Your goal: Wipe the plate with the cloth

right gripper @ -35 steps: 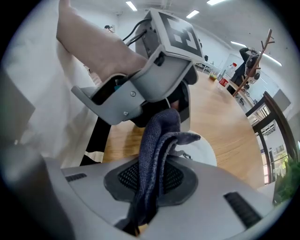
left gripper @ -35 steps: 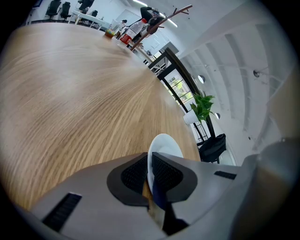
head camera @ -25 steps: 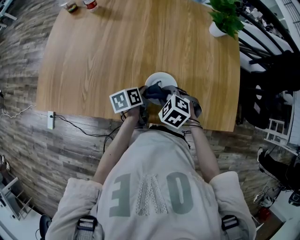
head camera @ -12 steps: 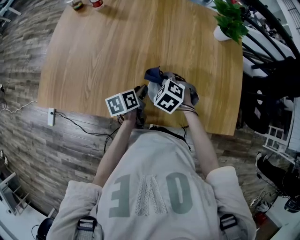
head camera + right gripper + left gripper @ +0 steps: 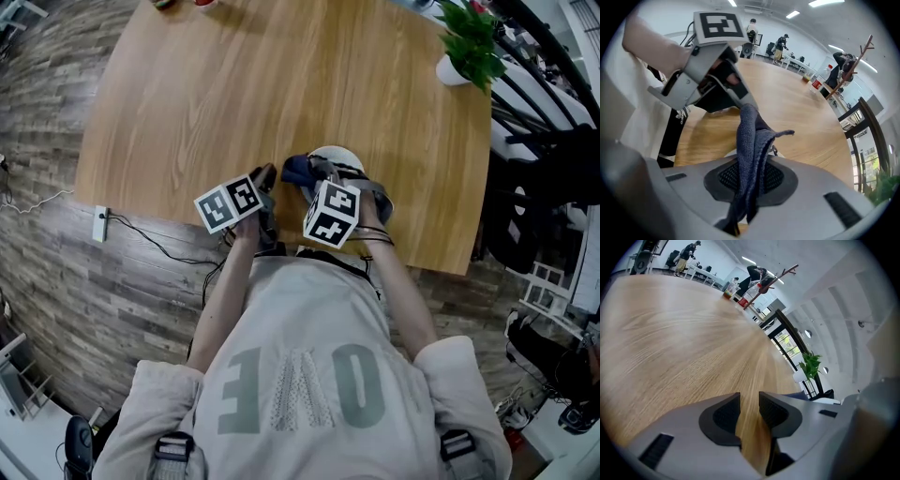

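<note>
**Right tongs carry the cloth at the plate; left tongs empty beside them**

Your right tongs [image 5: 749, 177] are clamped on the dark blue cloth [image 5: 750, 133], with the pads pressing on a folded bundle of it. They point steeply down at the white plate [image 5: 339, 157], which sits just ahead of them by the near edge of the worktop [image 5: 234, 84]. That grip looks meant to turn the cloth into a wiping pad you can drag over the plate.

Your left tongs [image 5: 749, 401] have just been opening. Their jaws stand apart with only bare wood between them, just to the left of the right tongs, probably so as to be clear of the wiping path.

The cloth runs lengthwise out of the right tongs, along the line they point. Its free end leads, and one loose corner flicks off to the right. Whether that end touches the plate cannot be told from here.
</note>
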A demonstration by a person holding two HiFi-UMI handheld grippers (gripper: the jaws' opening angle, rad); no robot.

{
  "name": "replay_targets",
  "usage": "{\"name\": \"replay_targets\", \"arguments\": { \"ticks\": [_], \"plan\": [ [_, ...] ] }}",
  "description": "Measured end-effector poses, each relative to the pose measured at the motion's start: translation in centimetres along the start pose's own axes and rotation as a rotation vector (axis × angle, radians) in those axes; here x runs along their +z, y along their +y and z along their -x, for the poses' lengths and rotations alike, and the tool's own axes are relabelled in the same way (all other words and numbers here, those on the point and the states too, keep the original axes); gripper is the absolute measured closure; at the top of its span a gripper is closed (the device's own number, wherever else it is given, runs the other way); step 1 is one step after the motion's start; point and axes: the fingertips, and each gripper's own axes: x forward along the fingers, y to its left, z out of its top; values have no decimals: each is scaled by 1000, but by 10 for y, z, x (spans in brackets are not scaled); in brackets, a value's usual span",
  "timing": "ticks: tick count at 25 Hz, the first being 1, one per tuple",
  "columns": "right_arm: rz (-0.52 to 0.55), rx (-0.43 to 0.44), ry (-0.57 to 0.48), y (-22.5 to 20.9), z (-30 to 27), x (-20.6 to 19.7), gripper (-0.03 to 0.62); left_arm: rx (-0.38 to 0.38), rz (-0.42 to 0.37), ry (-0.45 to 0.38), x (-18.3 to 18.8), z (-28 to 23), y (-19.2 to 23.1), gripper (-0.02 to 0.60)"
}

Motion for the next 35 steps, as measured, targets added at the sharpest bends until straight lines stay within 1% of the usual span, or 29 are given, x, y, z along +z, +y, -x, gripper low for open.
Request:
{"name": "replay_targets", "arguments": {
  "ticks": [5, 7, 12, 14, 16, 18, 21, 23, 26, 27, 29, 31, 33, 35],
  "plan": [
    [53, 76, -9, 46, 12, -1, 534, -4, -11, 6, 0, -2, -3, 456],
    [53, 99, -7, 61, 16, -4, 534, -4, -16, 7, 0, -2, -2, 454],
    [32, 120, -10, 73, 22, -9, 534, -3, -21, 10, 0, -3, -4, 454],
    [21, 110, -26, 68, 25, -6, 533, -6, -32, 13, 0, -3, -7, 455],
    [-7, 83, -58, 54, 30, 0, 533, -14, -55, 11, 2, -3, -12, 454],
    [-55, 34, -99, 32, 36, 9, 533, -32, -84, 2, 7, -3, -22, 454],
    [-155, -69, -180, -9, 52, 22, 533, -68, -144, -24, 23, -3, -44, 455],
    [-225, -144, -246, -36, 67, 29, 533, -97, -211, -59, 41, 0, -65, 456],
    [-335, -242, -342, -72, 95, 34, 534, -160, -359, -117, 69, 11, -107, 459],
    [-373, -273, -378, -81, 106, 34, 533, -182, -415, -135, 76, 18, -123, 473],
    [-455, -340, -468, -99, 132, 33, 533, -212, -520, -195, 89, 35, -153, 536],
    [-538, -408, -586, -113, 164, 33, 534, -226, -618, -299, 102, 58, -182, 574],
    [-608, -481, -696, -122, 196, 29, 533, -240, -720, -416, 111, 81, -210, 574],
    [-650, -564, -768, -122, 223, 19, 533, -259, -830, -530, 113, 103, -237, 574]
  ]
}}
